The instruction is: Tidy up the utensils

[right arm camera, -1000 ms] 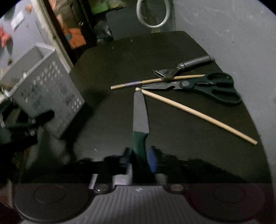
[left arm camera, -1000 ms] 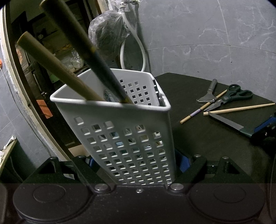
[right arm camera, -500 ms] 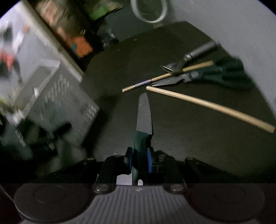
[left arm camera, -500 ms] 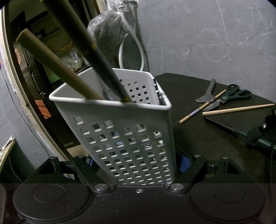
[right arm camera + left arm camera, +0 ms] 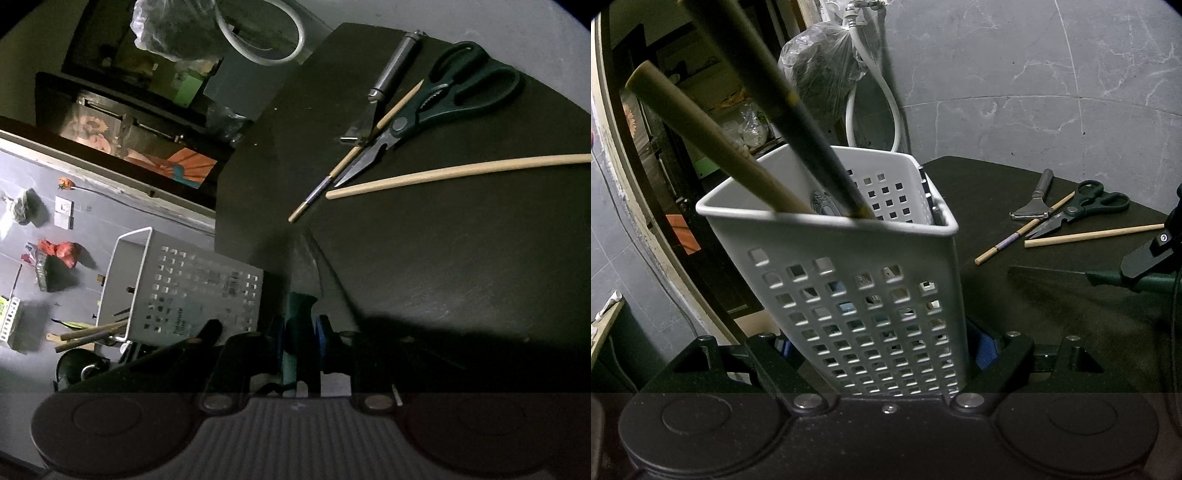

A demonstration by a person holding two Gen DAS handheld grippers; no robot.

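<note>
My left gripper (image 5: 882, 354) is shut on the base of a white perforated utensil basket (image 5: 857, 295), which holds two long handles and some cutlery. My right gripper (image 5: 299, 339) is shut on the green handle of a knife (image 5: 297, 306), rolled sideways and lifted off the black table (image 5: 461, 277); the knife also shows in the left wrist view (image 5: 1071, 275) with its blade pointing toward the basket. On the table lie scissors (image 5: 443, 110), a peeler (image 5: 384, 88), a thin chopstick (image 5: 351, 155) and a long wooden stick (image 5: 461, 171).
A grey tiled wall (image 5: 1034, 74) stands behind the table. A plastic bag (image 5: 820, 74) and a white hose (image 5: 886, 96) hang behind the basket. A doorway with shelves is to the left.
My right gripper has lifted the knife off the table, rolled it sideways and swung it toward the basket. The left gripper and the basket have stayed put.
</note>
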